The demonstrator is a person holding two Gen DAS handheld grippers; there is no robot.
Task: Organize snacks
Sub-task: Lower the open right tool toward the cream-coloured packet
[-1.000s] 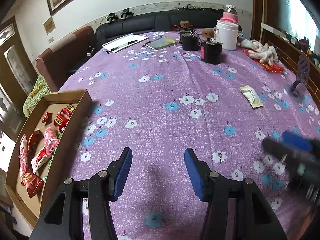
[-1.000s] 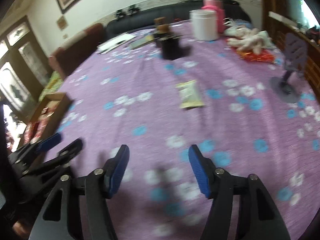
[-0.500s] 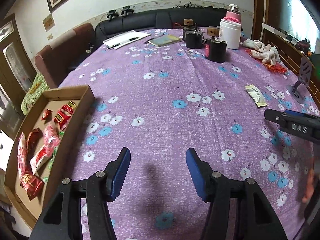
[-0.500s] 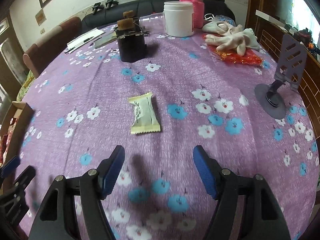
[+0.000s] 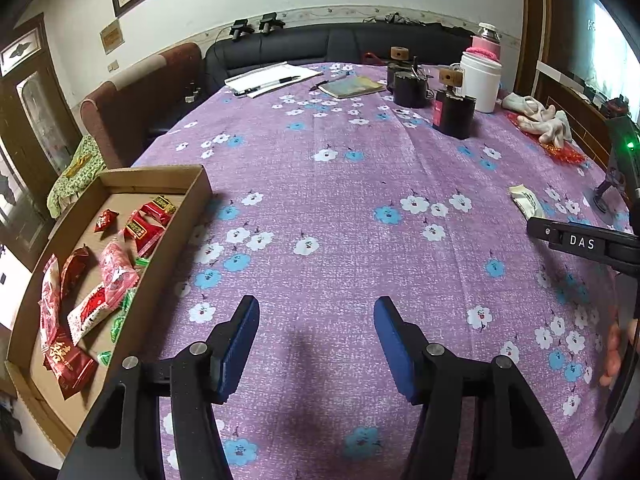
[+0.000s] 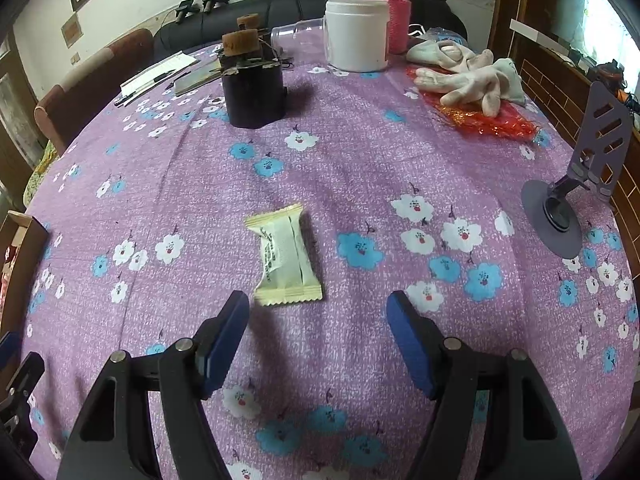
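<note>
- A pale yellow snack packet (image 6: 286, 254) lies flat on the purple flowered counter (image 6: 360, 168), just ahead of the right gripper (image 6: 318, 330), whose jaws stand apart and empty.
- The packet looks light, soft and crinkly, probably slippery; pinching across its puffed middle seems safer than its thin crimped ends.
- The left gripper (image 5: 316, 344), jaws opening with nothing between them, hovers beside a cardboard tray (image 5: 192, 216) of red snacks (image 5: 116, 272).

pale snack packet (image 6: 285, 255) (sealed), flat on tablecloth (image 6: 360, 152)
</note>
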